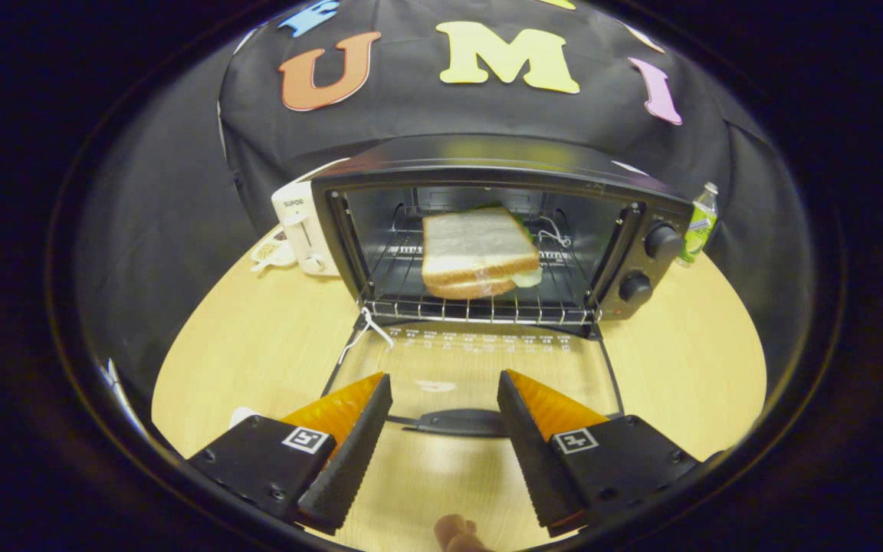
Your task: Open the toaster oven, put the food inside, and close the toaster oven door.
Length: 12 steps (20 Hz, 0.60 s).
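The black metal toaster oven (487,230) stands on the round light-wood table (687,360) with its glass door (472,368) folded fully down and lying flat toward the camera. A white-bread sandwich (478,253) with green filling at its far edge rests on the wire rack (480,307) inside the cavity. The gripper (445,399) has its fingers spread apart and holds nothing; the door's dark handle (461,422) lies between them, touched by neither. Two round black knobs (662,241) sit on the oven's right panel. A white appliance (300,226) stands just left of the oven, a small clear bottle with a green label (698,226) to its right.
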{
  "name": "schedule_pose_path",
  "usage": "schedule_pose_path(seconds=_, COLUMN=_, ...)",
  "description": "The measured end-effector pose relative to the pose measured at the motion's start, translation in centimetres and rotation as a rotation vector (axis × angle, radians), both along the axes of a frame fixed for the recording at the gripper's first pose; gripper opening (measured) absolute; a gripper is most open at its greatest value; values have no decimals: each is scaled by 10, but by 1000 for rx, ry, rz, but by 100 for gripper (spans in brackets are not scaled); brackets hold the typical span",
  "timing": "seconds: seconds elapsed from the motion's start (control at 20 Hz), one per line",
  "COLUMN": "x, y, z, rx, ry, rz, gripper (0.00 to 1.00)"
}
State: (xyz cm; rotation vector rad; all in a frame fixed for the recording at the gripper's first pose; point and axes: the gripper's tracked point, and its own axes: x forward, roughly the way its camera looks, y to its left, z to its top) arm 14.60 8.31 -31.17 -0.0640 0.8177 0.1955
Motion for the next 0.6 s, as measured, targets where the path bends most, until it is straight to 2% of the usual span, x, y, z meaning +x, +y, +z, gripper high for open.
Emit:
schedule_pose_path(seconds=0.2, x=-29, y=-1, z=-14, rx=9, ry=24, rz=-17, gripper=91)
schedule_pose_path(seconds=0.6, x=-34, y=-13, z=-52, rx=17, ry=67, rz=-94, gripper=90)
